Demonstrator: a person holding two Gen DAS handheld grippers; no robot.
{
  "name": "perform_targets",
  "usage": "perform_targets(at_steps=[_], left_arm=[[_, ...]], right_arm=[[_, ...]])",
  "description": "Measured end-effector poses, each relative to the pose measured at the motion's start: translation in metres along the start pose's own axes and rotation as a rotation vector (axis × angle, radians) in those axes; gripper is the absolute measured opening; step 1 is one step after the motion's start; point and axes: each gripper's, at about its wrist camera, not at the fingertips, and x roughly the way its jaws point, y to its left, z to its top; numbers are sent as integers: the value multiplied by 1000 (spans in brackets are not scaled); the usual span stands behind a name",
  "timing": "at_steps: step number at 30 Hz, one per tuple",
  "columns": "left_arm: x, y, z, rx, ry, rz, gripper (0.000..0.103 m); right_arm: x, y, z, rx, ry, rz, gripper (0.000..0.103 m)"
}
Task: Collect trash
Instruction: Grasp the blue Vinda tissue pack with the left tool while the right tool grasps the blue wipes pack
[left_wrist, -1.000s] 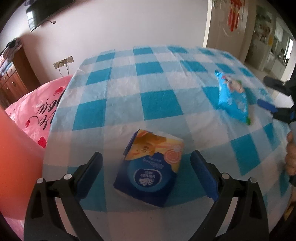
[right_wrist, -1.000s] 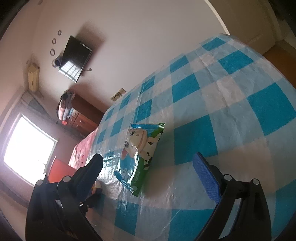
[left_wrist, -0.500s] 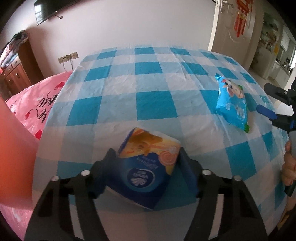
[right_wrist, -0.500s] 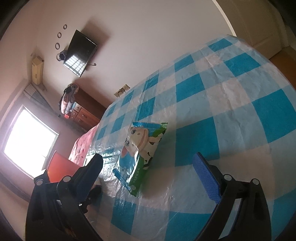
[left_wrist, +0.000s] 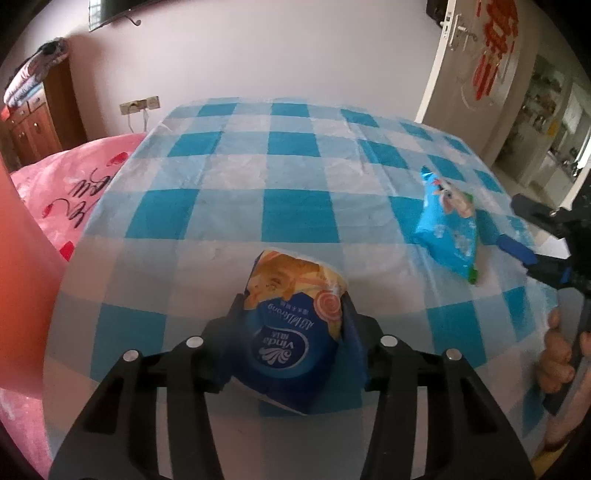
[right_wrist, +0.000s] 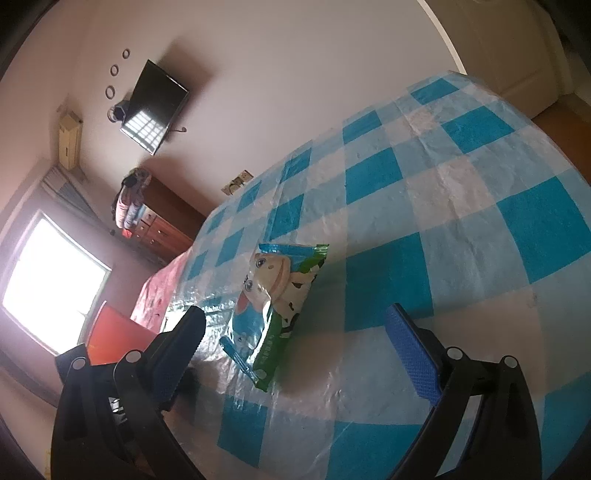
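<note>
We squeezed the tissue pack while the snack bag waited

Our left tongs (left_wrist: 293, 325) were closing on the tissue pack (left_wrist: 291, 332), which sat right between the pads on the checked table (left_wrist: 229, 218). Our right tongs (right_wrist: 295, 343) stood wide with nothing in them. The snack bag (right_wrist: 275, 302) lay just ahead of them, its long side pointing away, maybe tipped a little left.

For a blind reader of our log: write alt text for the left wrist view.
The left hand-held gripper is closing on a blue and orange tissue pack, squeezing its sides, on a blue-checked tablecloth. To the right lies a blue snack bag, with the other hand-held gripper open beside it.
</note>
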Motion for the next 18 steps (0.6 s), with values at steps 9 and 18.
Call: perform_targets(at_steps=[9, 18], left_arm=[[-2, 1, -9, 7, -37, -44, 50], [-4, 3, -11, 3, -54, -62, 50]], right_arm=[[3, 23, -4, -110, -18, -116, 96], [28, 55, 15, -149, 44, -239, 96]])
